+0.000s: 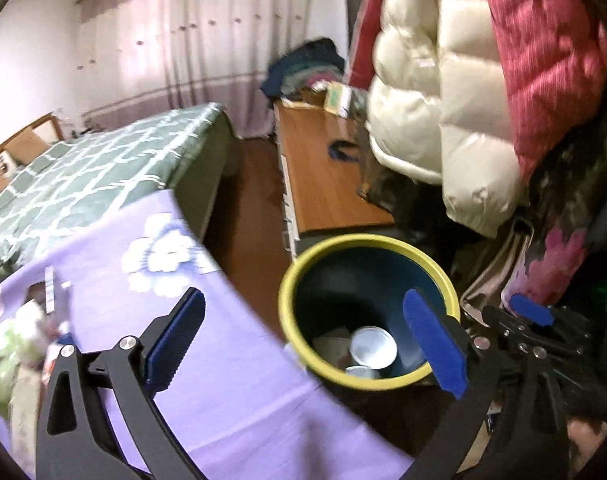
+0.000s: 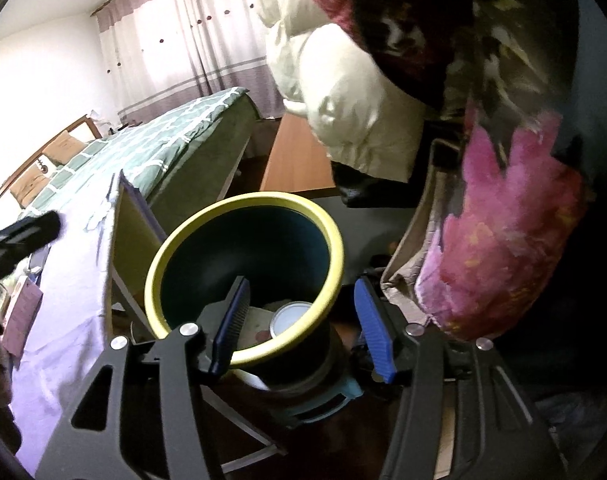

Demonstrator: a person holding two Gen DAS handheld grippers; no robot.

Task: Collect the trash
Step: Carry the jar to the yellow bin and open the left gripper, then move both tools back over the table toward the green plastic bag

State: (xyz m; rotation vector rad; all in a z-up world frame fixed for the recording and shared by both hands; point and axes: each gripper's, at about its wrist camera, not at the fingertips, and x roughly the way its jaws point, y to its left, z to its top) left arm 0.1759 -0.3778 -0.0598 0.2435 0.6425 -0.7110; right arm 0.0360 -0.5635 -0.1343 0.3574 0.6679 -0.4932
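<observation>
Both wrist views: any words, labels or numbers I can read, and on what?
None readable.
Box on the dresser: print blurred.
Packets on the purple tablecloth: markings too blurred.
Cans in the bin: only plain metal ends show.

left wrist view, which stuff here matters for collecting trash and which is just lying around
Job:
- yellow-rimmed bin
- can inside it
- litter on the purple tablecloth
- left gripper, open

Lying about:
- bed
- cream jacket
- wooden cabinet
</observation>
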